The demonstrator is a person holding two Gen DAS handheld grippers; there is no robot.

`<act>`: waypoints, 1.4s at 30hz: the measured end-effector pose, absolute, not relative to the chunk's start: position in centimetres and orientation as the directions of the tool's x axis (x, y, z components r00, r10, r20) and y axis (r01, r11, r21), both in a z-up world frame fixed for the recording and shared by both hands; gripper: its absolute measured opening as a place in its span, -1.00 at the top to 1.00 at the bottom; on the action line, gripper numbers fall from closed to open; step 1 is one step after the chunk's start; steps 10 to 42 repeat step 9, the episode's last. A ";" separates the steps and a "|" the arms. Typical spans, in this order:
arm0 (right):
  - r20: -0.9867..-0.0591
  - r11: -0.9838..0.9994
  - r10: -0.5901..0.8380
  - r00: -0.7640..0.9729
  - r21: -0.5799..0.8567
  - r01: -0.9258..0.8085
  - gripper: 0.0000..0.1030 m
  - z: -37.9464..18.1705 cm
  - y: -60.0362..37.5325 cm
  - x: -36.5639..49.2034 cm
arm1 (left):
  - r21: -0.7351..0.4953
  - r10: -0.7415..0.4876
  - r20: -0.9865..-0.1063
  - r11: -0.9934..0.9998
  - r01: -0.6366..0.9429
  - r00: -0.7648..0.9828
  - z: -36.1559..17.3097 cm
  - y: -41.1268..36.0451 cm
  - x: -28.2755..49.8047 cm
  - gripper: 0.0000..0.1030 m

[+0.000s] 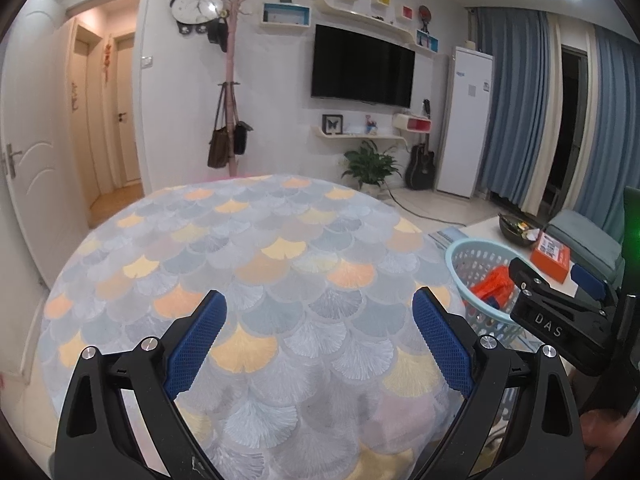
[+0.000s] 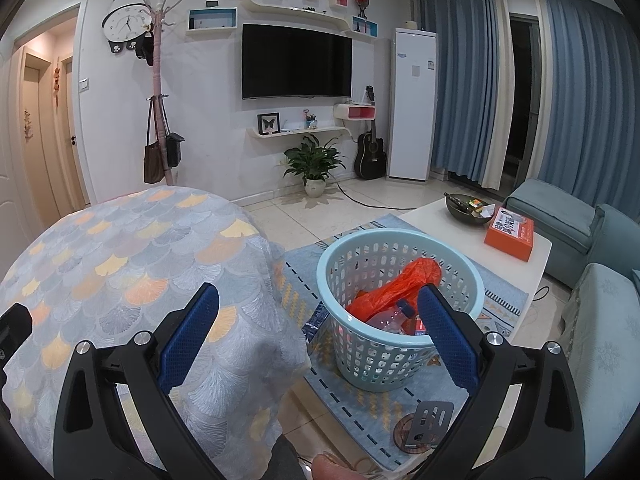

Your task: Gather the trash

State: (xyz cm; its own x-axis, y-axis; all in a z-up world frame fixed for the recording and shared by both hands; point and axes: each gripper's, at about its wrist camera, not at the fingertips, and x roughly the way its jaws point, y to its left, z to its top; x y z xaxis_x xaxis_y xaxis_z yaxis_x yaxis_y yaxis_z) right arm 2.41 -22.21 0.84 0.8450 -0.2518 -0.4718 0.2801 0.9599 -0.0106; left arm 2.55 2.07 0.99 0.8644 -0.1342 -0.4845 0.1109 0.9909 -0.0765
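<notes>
Patterned tablecloth [image 1: 248, 280] bare; both grippers' fingers spread wide, empty; basket [image 2: 360, 354] contents partly hidden.

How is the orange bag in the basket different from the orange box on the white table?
The orange bag is crumpled, soft plastic, slumped inside the pale blue basket among other trash. The orange box is rigid and flat-sided, printed on top, lying flat on the white table. Both are bright orange.

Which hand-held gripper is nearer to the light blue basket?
Right. The right hand-held gripper is open just beside the basket, one finger overlapping its rim. The left hand-held gripper hangs open over the patterned tablecloth, farther away.
</notes>
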 end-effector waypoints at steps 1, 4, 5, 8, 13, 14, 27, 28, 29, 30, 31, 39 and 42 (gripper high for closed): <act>-0.472 0.960 -0.251 0.845 -0.011 0.279 -0.84 0.8 -22.3 2.4 | -0.077 -0.137 -0.484 0.991 0.114 0.864 1.0 2.1 2.6 -0.78; -0.472 0.961 -0.247 0.846 -0.009 0.276 -0.84 0.8 -22.3 2.4 | -0.074 -0.139 -0.497 0.990 0.118 0.856 1.1 2.2 2.9 -0.78; -0.472 0.962 -0.247 0.846 -0.011 0.274 -0.84 0.8 -22.3 2.5 | -0.070 -0.136 -0.500 0.991 0.117 0.855 1.1 2.3 2.9 -0.78; -0.472 0.962 -0.244 0.847 -0.011 0.271 -0.84 0.8 -22.3 2.4 | -0.066 -0.130 -0.504 0.992 0.112 0.854 1.1 2.2 2.9 -0.78; -0.473 0.963 -0.244 0.847 -0.012 0.271 -0.84 0.8 -22.3 2.4 | -0.067 -0.132 -0.505 0.991 0.114 0.853 1.1 2.2 2.9 -0.78; -0.473 0.963 -0.244 0.847 -0.012 0.271 -0.84 0.8 -22.3 2.4 | -0.067 -0.132 -0.505 0.991 0.114 0.853 1.1 2.2 2.9 -0.78; -0.473 0.963 -0.244 0.847 -0.012 0.271 -0.84 0.8 -22.3 2.4 | -0.067 -0.132 -0.505 0.991 0.114 0.853 1.1 2.2 2.9 -0.78; -0.473 0.963 -0.244 0.847 -0.012 0.271 -0.84 0.8 -22.3 2.4 | -0.067 -0.132 -0.505 0.991 0.114 0.853 1.1 2.2 2.9 -0.78; -0.473 0.963 -0.244 0.847 -0.012 0.271 -0.84 0.8 -22.3 2.4 | -0.067 -0.132 -0.505 0.991 0.114 0.853 1.1 2.2 2.9 -0.78; -0.473 0.963 -0.244 0.847 -0.012 0.271 -0.84 0.8 -22.3 2.4 | -0.067 -0.132 -0.505 0.991 0.114 0.853 1.1 2.2 2.9 -0.78; -0.473 0.963 -0.244 0.847 -0.012 0.271 -0.84 0.8 -22.3 2.4 | -0.067 -0.132 -0.505 0.991 0.114 0.853 1.1 2.2 2.9 -0.78; -0.473 0.963 -0.244 0.847 -0.012 0.271 -0.84 0.8 -22.3 2.4 | -0.067 -0.132 -0.505 0.991 0.114 0.853 1.1 2.2 2.9 -0.78; -0.473 0.963 -0.244 0.847 -0.012 0.271 -0.84 0.8 -22.3 2.4 | -0.067 -0.132 -0.505 0.991 0.114 0.853 1.1 2.2 2.9 -0.78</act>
